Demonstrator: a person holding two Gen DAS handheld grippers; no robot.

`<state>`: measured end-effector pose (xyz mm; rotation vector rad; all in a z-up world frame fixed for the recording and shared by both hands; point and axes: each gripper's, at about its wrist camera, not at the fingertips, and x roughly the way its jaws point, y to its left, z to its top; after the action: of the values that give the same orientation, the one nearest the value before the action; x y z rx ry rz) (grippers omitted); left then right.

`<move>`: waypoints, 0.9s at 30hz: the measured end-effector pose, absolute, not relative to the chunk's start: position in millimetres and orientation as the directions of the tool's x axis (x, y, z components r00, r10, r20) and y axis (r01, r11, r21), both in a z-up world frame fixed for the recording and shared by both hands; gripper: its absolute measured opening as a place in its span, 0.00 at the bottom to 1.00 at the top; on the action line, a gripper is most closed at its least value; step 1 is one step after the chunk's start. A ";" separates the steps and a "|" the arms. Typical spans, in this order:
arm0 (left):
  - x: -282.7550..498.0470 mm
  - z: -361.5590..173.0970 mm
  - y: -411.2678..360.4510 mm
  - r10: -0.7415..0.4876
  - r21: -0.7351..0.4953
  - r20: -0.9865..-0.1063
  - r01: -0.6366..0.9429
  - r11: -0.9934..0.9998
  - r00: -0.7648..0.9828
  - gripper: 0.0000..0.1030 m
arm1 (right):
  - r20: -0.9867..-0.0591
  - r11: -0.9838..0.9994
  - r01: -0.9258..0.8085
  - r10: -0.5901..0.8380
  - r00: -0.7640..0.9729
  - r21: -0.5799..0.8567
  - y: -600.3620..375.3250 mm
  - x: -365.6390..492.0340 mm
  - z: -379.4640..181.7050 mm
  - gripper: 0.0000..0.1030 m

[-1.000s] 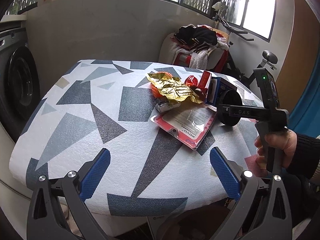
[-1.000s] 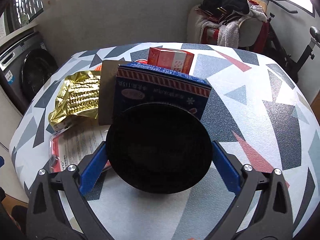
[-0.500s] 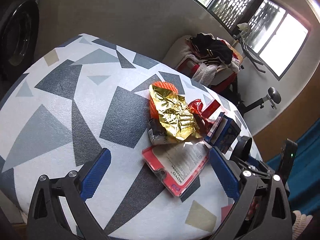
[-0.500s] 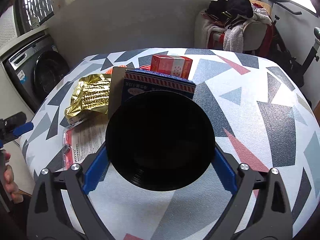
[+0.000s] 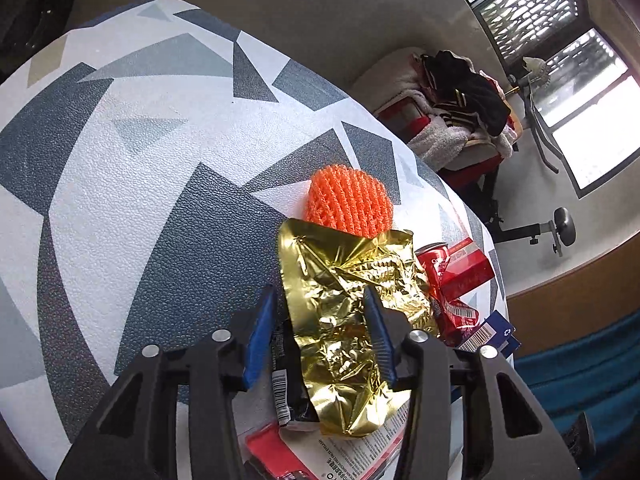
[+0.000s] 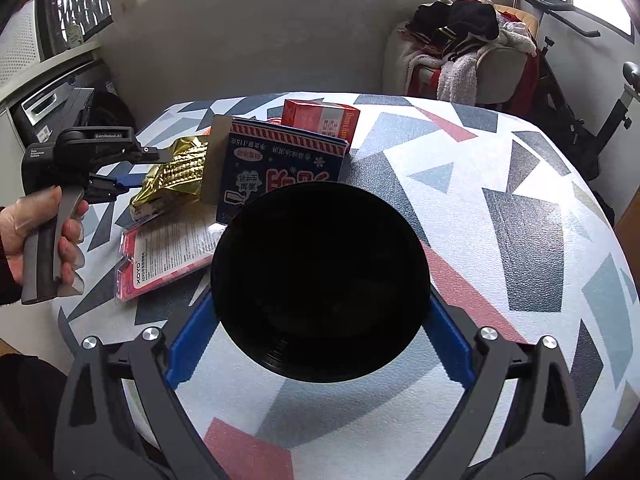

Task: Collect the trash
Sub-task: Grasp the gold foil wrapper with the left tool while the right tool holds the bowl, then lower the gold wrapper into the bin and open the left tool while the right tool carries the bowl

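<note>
My left gripper (image 5: 320,332) had just been closing, and the gold wrapper (image 5: 352,300) sat squarely between its blue fingers (image 5: 260,332). The foil's long axis ran straight out along the fingers, from its crumpled near end low between them to its far edge beyond the tips, where it met the orange net (image 5: 348,204). The left finger stood just beside the foil's left edge. The right finger lay over its creased middle, so part of the foil spilled out to the right of it. Whether the pads already pressed the foil I could not tell. From the right wrist view the left gripper (image 6: 132,172) came in from the side with its tips at the wrapper (image 6: 176,176).

My right gripper (image 6: 320,328) pinched a black bowl (image 6: 320,280) by its sides, the jaws spread wide around it, hovering over the table (image 6: 520,220) just this side of the blue box (image 6: 280,164). The left hand was plainly the one on the wrapper; I judged the bowl to be where it belonged next.
</note>
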<state>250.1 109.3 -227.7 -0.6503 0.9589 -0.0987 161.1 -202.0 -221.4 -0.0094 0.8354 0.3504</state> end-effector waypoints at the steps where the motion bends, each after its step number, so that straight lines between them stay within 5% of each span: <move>1: 248.7 -225.9 109.6 -0.358 -0.560 -0.721 -0.196 0.805 0.593 0.34 | -0.725 0.943 -0.306 0.303 0.618 0.132 -203.1 161.5 -219.8 0.90; 4: 240.8 -215.2 110.5 -0.351 -0.544 -0.705 -0.153 0.825 0.616 0.07 | -0.713 0.940 -0.312 0.314 0.627 0.139 -204.0 159.9 -213.5 0.90; 13: 214.9 -174.3 109.5 -0.357 -0.515 -0.649 -0.043 0.856 0.672 0.03 | -0.692 0.934 -0.323 0.334 0.640 0.152 -200.0 146.3 -198.8 0.90; 27: 161.8 -118.5 88.4 -0.298 -0.304 -0.638 0.123 0.945 0.710 0.02 | -0.672 0.939 -0.318 0.319 0.668 0.129 -210.3 123.2 -177.8 0.90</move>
<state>161.8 88.4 -118.5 -0.2475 0.7474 -0.2360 123.2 -210.3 -177.8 0.0006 0.7579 0.3591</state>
